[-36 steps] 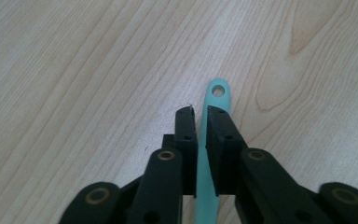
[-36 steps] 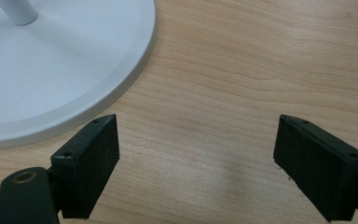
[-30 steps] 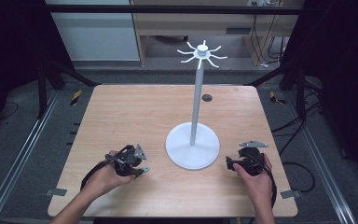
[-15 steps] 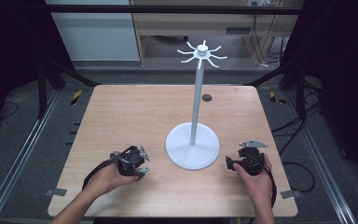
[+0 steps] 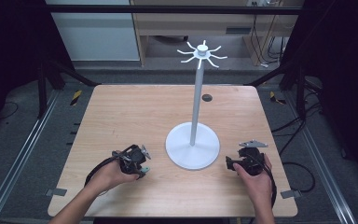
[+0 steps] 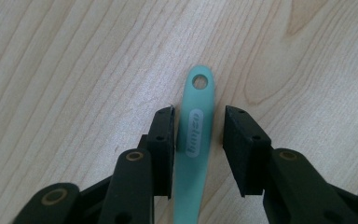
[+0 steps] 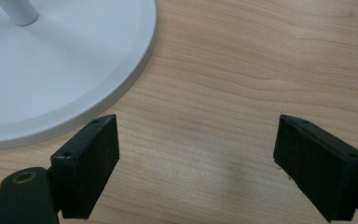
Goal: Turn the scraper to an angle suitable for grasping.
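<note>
Near edge of the wooden counter (image 5: 121,116): two forearms come in from below, each hand on a hand-held gripper.

Left hand-held gripper (image 5: 135,161), low over the counter, left of the stand's base. Its own view (image 6: 199,135) looks straight down on a mint-green flat handle (image 6: 195,144) lying on the wood, running up between the two black jaws. Rounded end with a hanging hole just past the jaw tips; a pale oval label with lettering on the handle, not legible. One jaw sits right against the handle's edge; the other stands off with wood showing between. Jaws partly closed but not clamped, so released. Lower end of the handle hidden under the gripper body.

Right hand-held gripper (image 5: 242,161), just right of the base, grey three-cornered plate on top. Its own view (image 7: 198,163): jaws spread wide, bare wood between, nothing held.

Middle of the counter: white stand (image 5: 193,149), round flat base, thin upright pole. Base rim (image 7: 121,88) lies just beyond one right jaw tip, apart from it.

Top of pole: ring of short white pegs (image 5: 203,52).

Far side: small dark round spot (image 5: 207,97) in the counter near the back edge.
</note>
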Tool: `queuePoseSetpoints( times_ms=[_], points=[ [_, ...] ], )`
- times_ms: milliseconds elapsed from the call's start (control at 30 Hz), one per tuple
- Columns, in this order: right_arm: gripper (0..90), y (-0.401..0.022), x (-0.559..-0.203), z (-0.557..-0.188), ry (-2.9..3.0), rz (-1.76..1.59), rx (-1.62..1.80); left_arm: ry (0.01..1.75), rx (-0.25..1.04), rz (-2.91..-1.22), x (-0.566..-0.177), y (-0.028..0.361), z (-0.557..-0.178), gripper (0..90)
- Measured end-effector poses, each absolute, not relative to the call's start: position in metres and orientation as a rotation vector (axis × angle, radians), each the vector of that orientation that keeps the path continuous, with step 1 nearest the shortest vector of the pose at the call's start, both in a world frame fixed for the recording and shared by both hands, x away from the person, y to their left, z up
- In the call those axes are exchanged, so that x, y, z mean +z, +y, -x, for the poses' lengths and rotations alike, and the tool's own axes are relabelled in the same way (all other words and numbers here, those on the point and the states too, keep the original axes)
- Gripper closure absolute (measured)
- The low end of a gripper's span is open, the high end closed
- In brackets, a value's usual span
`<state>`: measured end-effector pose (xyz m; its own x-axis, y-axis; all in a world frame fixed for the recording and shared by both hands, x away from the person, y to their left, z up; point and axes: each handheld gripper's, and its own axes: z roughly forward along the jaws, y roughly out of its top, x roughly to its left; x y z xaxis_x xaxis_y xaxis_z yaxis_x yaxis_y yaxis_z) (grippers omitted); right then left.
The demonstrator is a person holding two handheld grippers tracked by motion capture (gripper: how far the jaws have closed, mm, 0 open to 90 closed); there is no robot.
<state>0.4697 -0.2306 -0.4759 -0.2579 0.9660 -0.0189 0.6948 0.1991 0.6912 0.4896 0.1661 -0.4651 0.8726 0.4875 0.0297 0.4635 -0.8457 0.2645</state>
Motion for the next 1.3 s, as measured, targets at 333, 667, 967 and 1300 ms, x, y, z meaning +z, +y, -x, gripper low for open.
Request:
queuePoseSetpoints(
  times_ms=[333, 667, 967, 1300],
  points=[
    [14.5, -0.23, -0.476, -0.47, 2.027, -1.544, 0.796, 0.726, 0.124, -2.82, -0.464, 0.165, -0.494, 72.3],
    [14.6, -0.23, -0.476, -0.47, 2.03, -1.54, 0.794, 0.715, 0.125, -2.822, -0.464, 0.164, -0.494, 73.8],
    [14.6, -0.23, -0.476, -0.47, 2.028, -1.546, 0.792, 0.699, 0.155, -2.801, -0.458, 0.166, -0.491, 74.0],
    [14.6, -0.231, -0.476, -0.47, 2.026, -1.542, 0.792, 0.694, 0.212, -2.71, -0.427, 0.178, -0.486, 74.1]
  ],
)
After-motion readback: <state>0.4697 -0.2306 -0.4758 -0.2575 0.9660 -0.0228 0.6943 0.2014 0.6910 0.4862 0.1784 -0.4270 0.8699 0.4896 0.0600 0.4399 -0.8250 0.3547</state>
